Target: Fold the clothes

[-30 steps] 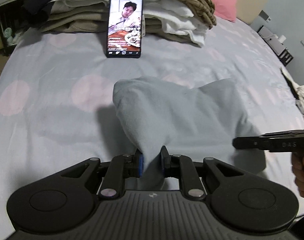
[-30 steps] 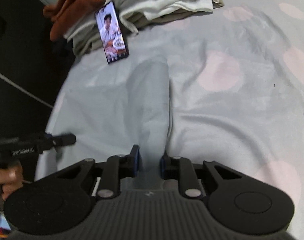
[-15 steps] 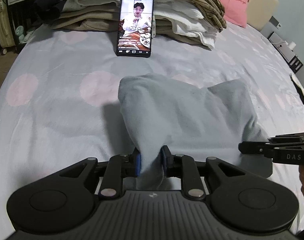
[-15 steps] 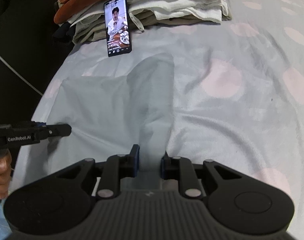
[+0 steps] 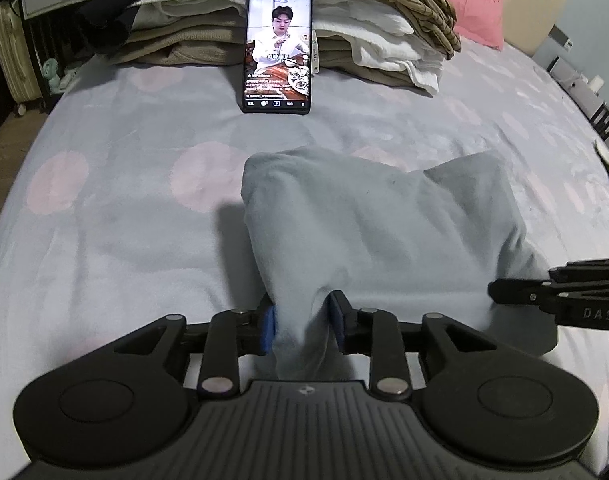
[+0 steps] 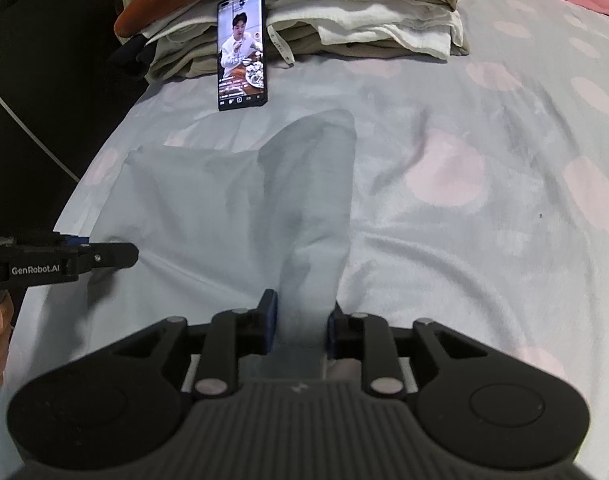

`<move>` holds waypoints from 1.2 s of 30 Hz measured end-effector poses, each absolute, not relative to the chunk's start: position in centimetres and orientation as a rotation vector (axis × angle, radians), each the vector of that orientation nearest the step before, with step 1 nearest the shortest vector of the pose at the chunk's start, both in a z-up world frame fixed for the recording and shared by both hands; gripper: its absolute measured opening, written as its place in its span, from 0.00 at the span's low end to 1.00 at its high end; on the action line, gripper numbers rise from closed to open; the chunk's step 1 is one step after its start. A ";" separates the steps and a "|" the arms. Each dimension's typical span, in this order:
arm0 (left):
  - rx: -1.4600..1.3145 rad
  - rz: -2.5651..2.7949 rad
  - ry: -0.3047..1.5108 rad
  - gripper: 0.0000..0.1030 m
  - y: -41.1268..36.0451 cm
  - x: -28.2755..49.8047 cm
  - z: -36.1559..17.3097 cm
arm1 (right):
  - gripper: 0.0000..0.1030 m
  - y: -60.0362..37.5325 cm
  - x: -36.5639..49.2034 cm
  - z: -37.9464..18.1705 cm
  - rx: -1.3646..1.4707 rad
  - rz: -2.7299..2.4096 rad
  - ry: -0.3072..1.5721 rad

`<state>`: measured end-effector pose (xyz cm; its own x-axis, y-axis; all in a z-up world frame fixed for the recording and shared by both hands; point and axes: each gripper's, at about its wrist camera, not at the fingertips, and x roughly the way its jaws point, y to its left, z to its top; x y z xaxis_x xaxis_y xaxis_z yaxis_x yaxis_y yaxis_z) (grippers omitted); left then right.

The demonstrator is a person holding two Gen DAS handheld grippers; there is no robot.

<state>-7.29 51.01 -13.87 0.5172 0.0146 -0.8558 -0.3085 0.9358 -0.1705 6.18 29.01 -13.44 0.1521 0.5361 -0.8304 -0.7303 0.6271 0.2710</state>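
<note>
A bed (image 5: 116,240) with a pale spotted sheet is carrying everything, and a stack of folded clothes (image 5: 368,40) is sitting along its far edge. Nearer the cameras, a grey garment (image 5: 376,232) is lying bunched on the sheet, its near edge lifting up into both grippers. A phone (image 5: 278,46) with a lit screen is leaning against the stack, while the left gripper (image 5: 302,326) and the right gripper (image 6: 300,326) are each pinching a fold of the garment.
</note>
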 end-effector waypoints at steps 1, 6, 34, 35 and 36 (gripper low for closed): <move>-0.317 0.201 1.017 0.28 51.0 -7.3 -13.8 | 0.31 28.9 6.2 -13.4 -0.216 0.915 1.083; -0.321 0.276 1.079 0.44 51.5 -7.6 -12.7 | 0.50 28.5 6.1 -13.0 -0.231 0.896 1.075; -0.347 0.385 1.358 0.62 44.6 -9.7 -11.1 | 0.90 30.6 1.7 -9.0 -0.499 0.629 1.218; -0.350 0.381 1.356 0.62 44.4 -9.7 -11.0 | 0.90 30.6 1.6 -8.8 -0.495 0.629 1.216; -0.351 0.377 1.353 0.62 44.3 -9.7 -10.9 | 0.90 30.6 1.6 -8.6 -0.491 0.629 1.213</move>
<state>-9.73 44.30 -10.90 0.1740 0.0594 -0.9830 -0.4571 0.8890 -0.0272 1.59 30.63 -8.62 0.2192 0.1807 -0.9588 -0.6792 0.7337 -0.0170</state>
